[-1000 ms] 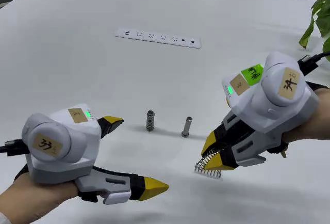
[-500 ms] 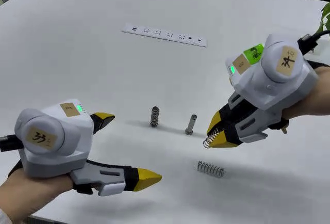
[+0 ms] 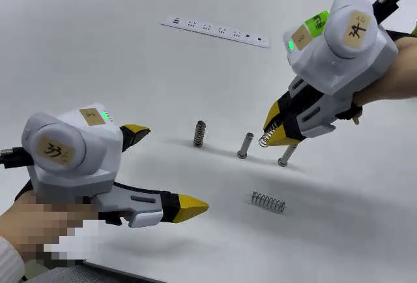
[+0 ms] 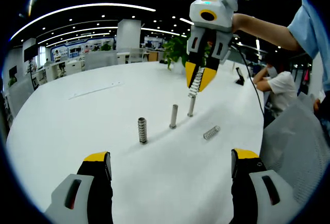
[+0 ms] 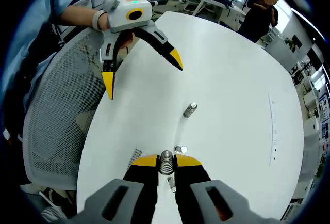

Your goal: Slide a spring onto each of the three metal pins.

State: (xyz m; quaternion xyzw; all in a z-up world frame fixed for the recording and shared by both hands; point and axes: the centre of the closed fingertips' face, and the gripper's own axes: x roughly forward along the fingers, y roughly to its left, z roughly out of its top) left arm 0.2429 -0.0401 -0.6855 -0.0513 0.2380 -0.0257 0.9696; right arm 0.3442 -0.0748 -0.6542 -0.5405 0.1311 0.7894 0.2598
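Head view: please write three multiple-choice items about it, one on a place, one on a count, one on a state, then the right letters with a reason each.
1. Where does the loose spring lie? A. on the table, nearer the person than the pins; B. on the floor; C. on top of a pin.
2. How many pins already carry a spring? A. none; B. one; C. three.
3. How is the left gripper? A. shut on a spring; B. open, holding nothing; C. shut on a pin.
Key: 1 A, it lies flat before the pins; 2 B, the leftmost pin alone wears a spring; 3 B, its jaws stand wide apart.
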